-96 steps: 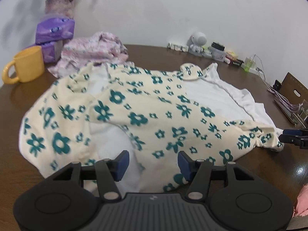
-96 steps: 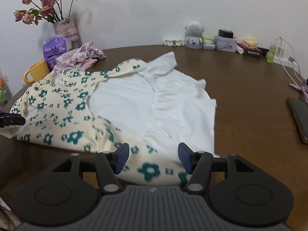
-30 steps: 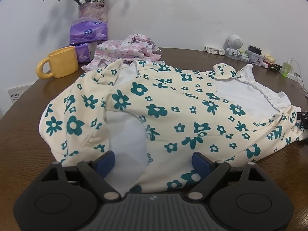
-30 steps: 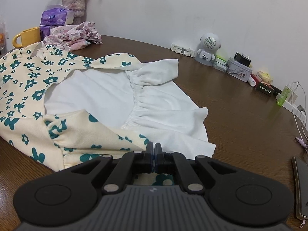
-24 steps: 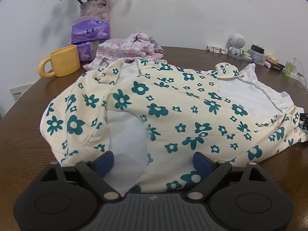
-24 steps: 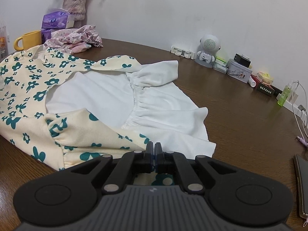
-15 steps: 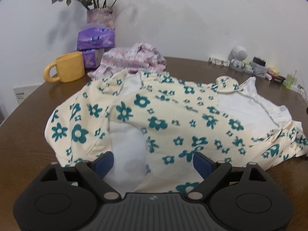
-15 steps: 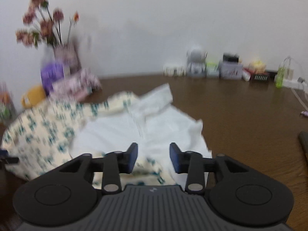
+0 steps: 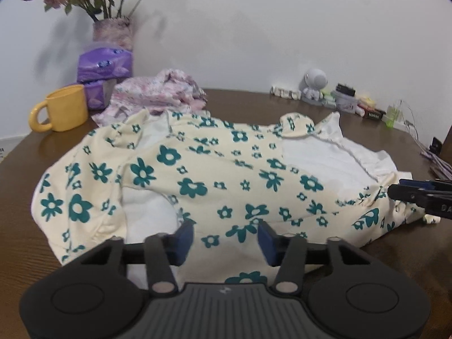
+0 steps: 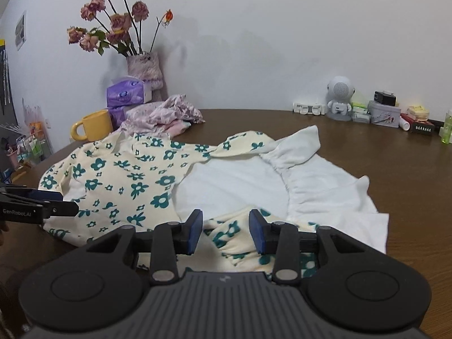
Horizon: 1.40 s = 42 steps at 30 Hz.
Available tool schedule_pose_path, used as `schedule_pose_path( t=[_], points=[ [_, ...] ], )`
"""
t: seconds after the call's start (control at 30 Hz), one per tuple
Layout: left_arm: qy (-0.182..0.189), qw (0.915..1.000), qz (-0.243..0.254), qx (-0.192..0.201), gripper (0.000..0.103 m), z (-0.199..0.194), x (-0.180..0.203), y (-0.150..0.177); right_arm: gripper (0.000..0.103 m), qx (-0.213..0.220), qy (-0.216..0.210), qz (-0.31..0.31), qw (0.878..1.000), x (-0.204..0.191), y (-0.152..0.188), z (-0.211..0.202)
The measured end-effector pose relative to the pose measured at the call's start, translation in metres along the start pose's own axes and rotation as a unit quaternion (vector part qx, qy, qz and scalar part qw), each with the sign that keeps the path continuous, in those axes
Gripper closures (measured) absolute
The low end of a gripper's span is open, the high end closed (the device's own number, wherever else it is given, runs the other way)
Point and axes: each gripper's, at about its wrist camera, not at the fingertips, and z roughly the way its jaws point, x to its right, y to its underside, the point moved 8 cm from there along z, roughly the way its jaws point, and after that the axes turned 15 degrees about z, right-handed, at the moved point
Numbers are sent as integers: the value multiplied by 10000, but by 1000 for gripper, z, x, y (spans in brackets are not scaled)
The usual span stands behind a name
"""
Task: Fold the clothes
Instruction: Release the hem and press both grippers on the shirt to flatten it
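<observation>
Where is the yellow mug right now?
The mug stands at the table's far left in both views, beside the purple tissue packs and the pink clothes.

One floral garment (image 9: 214, 180), one pink garment (image 9: 158, 93), one yellow mug (image 9: 63, 107), two tissue packs (image 9: 106, 63).

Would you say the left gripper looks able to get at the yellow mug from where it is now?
Probably yes. The left gripper, jaws closing with nothing pinched, sits over the floral garment. The yellow mug stands upright on bare table beyond the garment's left edge, with nothing standing between them.
</observation>
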Motion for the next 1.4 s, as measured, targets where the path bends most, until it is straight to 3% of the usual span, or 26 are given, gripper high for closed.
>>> schedule_pose_path(
  t=[0.3,0.63,0.73,0.8,0.87,0.93,1.03,1.07,1.1,1.13,1.17,1.4],
  points=[
    [53,9997,-187,-113,63,8,-8,7,79,-449,510,142,9976,17,27,15],
    [208,9991,-363,-26,63,7,-15,8,79,-458,699,210,9963,18,32,1],
    [267,9989,-390,10,60,7,-15,8,79,-466,775,195,9957,18,31,-5],
    [315,9988,-378,32,55,7,-14,8,79,-241,651,353,9970,13,18,-7],
    [344,9987,-377,49,52,8,-13,8,73,30,550,448,9975,8,5,-9],
    [369,9986,-387,64,52,8,-14,8,60,200,616,438,9969,4,-5,-6],
    [402,9983,-403,89,52,7,-13,8,58,36,827,355,9959,6,-5,9],
    [416,9982,-413,98,52,7,-13,8,59,-56,858,361,9956,8,-3,14],
    [433,9981,-432,108,52,7,-14,9,71,-148,888,368,9953,9,-1,18],
    [449,9979,-452,118,52,7,-14,9,90,-239,907,382,9949,11,1,22],
    [465,9977,-472,128,52,7,-15,9,96,-326,887,423,9946,12,3,23],
    [521,9964,-633,199,52,6,-18,10,98,-482,1092,327,9923,18,22,18]
  ],
)
